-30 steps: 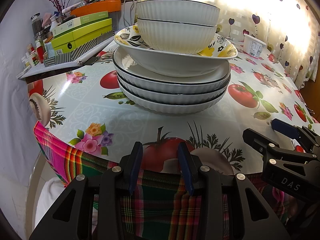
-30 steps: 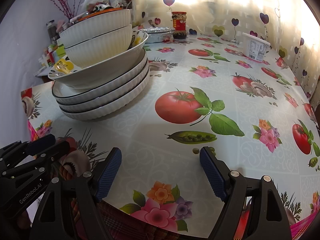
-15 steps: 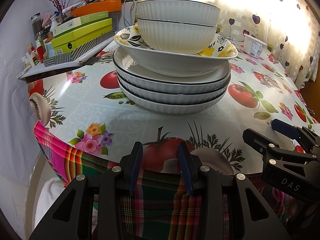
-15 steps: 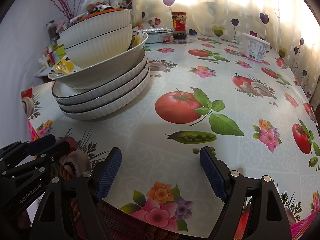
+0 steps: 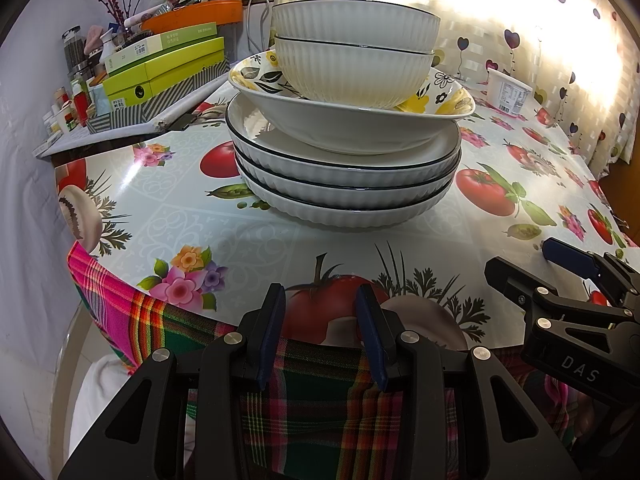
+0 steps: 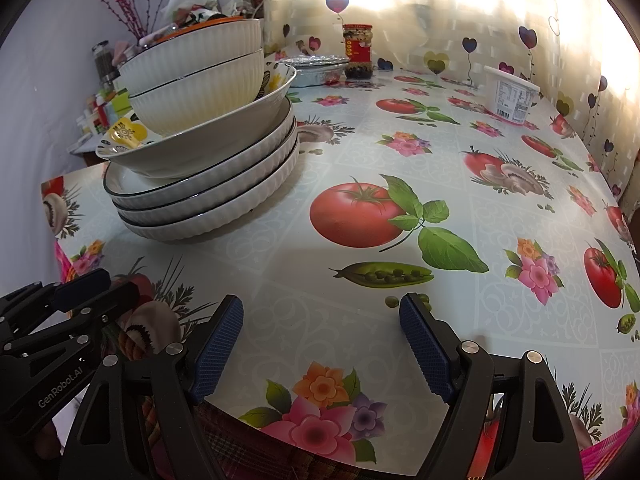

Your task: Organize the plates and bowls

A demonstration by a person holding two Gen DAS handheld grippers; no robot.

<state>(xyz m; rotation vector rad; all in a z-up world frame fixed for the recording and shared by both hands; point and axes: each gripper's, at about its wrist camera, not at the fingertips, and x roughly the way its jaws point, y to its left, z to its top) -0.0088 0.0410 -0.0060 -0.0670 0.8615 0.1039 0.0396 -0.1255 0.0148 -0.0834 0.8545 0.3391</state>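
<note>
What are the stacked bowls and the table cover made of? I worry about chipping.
Ribbed white bowls: probably glazed ceramic, glossy with dark rim lines. Flowered bowl: likely the same. Table cover: apparently printed vinyl or oilcloth, smooth with sheen.

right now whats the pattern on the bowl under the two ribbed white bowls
Yellow and black flowers and leaves on white inside the patterned bowl; clearest in the left wrist view.

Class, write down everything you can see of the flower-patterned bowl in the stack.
The floral bowl is wide and shallow, and looks like glazed ceramic: plain white outside, with yellow flowers and black leaves printed inside. It sits upright in the top ribbed plate of three stacked plates and carries two nested ribbed bowls, which hide most of its inside. No gripper touches it.
</note>
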